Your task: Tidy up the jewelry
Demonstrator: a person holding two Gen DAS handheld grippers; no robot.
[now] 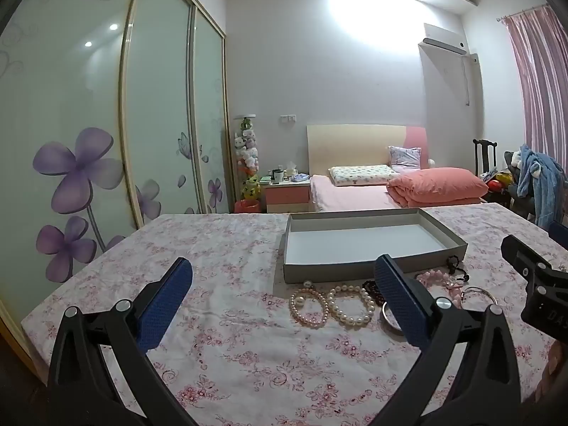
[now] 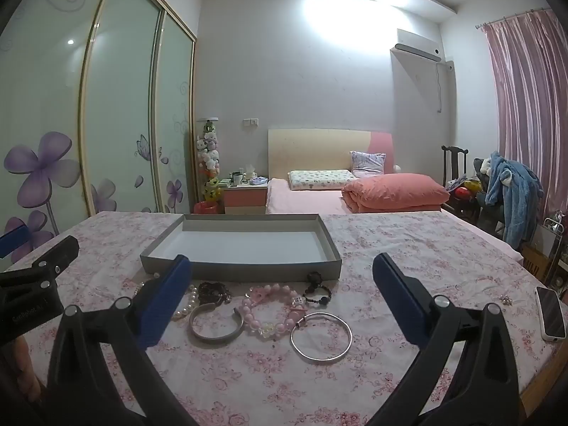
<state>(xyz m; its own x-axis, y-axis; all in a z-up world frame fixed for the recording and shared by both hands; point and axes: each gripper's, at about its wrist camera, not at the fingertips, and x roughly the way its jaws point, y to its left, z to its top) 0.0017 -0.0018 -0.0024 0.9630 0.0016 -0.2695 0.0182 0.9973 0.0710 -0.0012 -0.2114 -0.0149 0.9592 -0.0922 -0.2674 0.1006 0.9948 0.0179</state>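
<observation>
A shallow grey box (image 1: pixel 369 269) (image 2: pixel 241 270) with a white floor lies open on the flowered tablecloth. In front of it sits a row of jewelry: two pearl bracelets (image 1: pixel 349 305), a dark bead bracelet (image 2: pixel 213 291), an open silver cuff (image 2: pixel 216 323), a pink bead bracelet (image 2: pixel 271 310), a black bead bracelet (image 2: pixel 319 289) and a thin silver bangle (image 2: pixel 321 335). My left gripper (image 1: pixel 285 293) hovers open, short of the pearls. My right gripper (image 2: pixel 282 293) hovers open over the cuff and pink beads. Neither holds anything.
A white phone (image 2: pixel 550 314) lies near the table's right edge, with a small earring (image 2: pixel 504 299) beside it. Behind the table are a bed (image 2: pixel 319 191), a nightstand (image 2: pixel 245 197), a sliding wardrobe (image 1: pixel 106 124) on the left and a chair with clothes (image 2: pixel 507 184) on the right.
</observation>
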